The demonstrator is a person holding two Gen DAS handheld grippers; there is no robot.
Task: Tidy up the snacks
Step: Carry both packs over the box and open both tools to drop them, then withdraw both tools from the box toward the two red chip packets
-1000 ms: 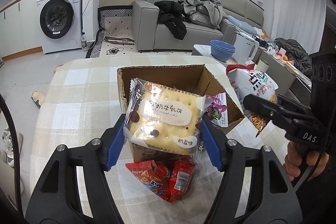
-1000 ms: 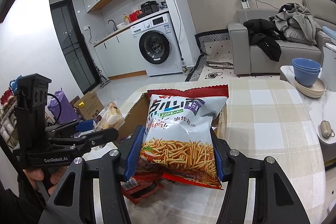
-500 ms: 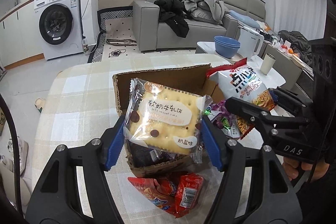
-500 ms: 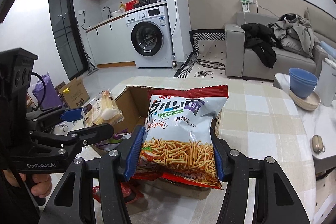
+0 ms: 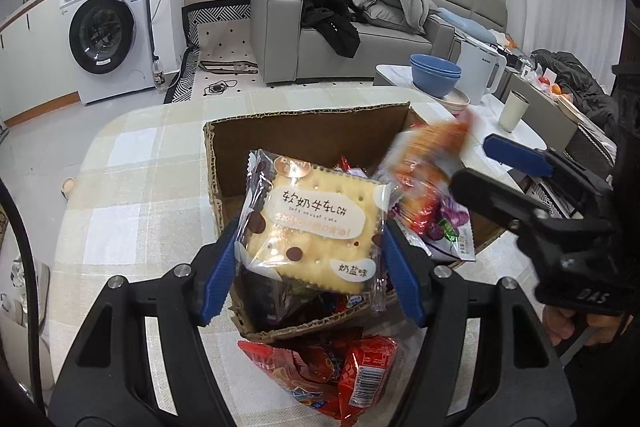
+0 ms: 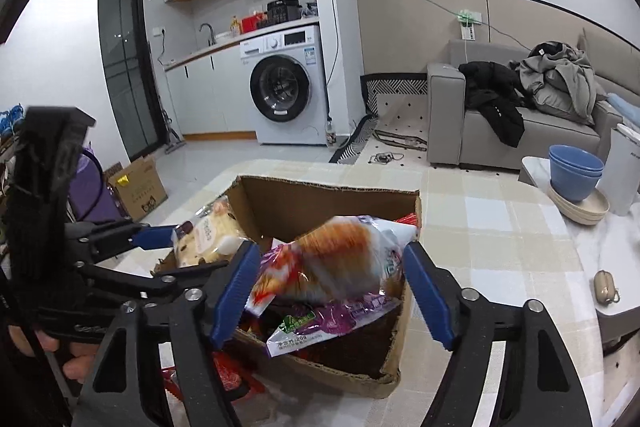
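My left gripper (image 5: pixel 312 267) is shut on a clear-wrapped cracker pack (image 5: pixel 314 227) and holds it over the near part of an open cardboard box (image 5: pixel 304 119). My right gripper (image 6: pixel 332 291) is open over the same box (image 6: pixel 324 191). The noodle-stick snack bag (image 6: pixel 332 263) is blurred and tilted between its fingers, dropping onto the snacks in the box. It shows blurred in the left wrist view (image 5: pixel 428 155). A purple packet (image 6: pixel 320 323) lies in the box under it.
Red snack packets (image 5: pixel 336 371) lie on the checked tablecloth (image 5: pixel 120 187) in front of the box. Blue bowls on a plate (image 6: pixel 576 175) and a small beige case (image 6: pixel 606 285) sit to the right. A white kettle (image 5: pixel 478 73) and cup (image 5: pixel 514 111) stand beyond.
My right gripper has opened and let go of the noodle-stick bag, which falls into the box. Both grippers moved forward over the box. The left still holds the cracker pack.
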